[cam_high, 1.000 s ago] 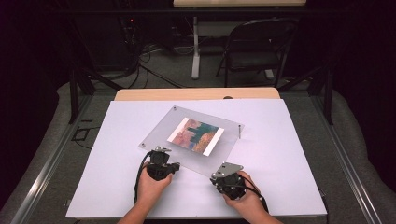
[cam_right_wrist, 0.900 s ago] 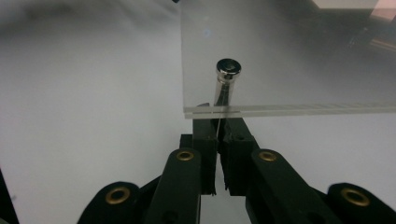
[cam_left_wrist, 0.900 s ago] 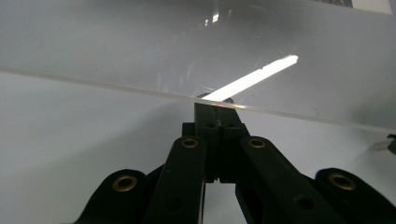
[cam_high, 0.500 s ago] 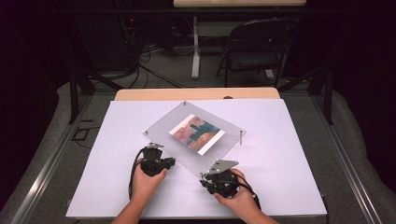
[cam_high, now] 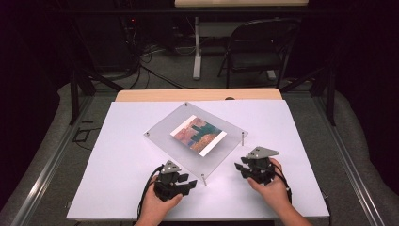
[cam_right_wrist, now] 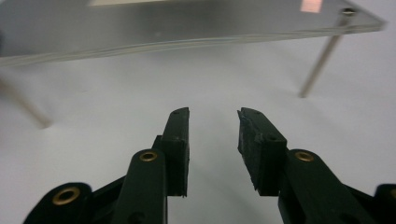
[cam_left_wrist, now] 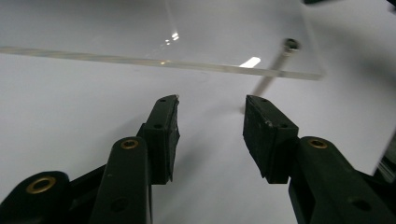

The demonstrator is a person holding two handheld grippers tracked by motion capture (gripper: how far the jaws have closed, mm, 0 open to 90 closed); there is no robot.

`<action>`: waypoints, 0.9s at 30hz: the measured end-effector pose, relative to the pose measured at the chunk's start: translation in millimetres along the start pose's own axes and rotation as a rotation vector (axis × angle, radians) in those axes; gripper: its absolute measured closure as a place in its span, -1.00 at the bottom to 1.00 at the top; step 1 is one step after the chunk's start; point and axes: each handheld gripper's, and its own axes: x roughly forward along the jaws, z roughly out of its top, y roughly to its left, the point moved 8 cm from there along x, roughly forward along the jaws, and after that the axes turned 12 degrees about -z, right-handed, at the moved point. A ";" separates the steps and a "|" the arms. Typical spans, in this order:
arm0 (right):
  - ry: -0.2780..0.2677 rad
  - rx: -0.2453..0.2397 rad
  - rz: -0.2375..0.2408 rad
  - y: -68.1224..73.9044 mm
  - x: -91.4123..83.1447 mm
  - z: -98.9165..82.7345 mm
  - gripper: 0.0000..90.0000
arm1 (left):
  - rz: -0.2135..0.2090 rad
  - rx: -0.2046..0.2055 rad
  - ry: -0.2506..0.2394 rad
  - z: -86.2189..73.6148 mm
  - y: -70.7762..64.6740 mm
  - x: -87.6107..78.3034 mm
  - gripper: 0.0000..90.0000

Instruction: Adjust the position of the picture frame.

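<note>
high view: both hands rest claws beside the acrylic frame.

Right gripper, jaws parted after just opening with nothing between them, sits above the white table, short of the clear panel raised on thin metal legs.

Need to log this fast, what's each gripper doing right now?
Left gripper: open, just been opening, nothing between its fingers, near the acrylic frame.
Right gripper: open, just been opening, holding nothing.
</note>
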 end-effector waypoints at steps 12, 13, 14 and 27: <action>0.038 0.103 -0.080 -57.2 59.2 8.2 0.35 | -0.012 0.047 0.014 4.0 -13.3 36.5 0.26; 0.037 0.107 -0.077 -57.9 62.4 9.4 0.35 | -0.010 0.043 0.009 5.0 -12.3 38.3 0.28; 0.035 0.105 -0.075 -58.0 65.3 10.6 0.36 | 0.009 0.045 0.003 6.1 -10.7 40.2 0.30; 0.024 0.083 -0.089 -50.8 86.7 26.8 0.76 | 0.002 0.032 0.000 15.9 -5.7 51.7 0.77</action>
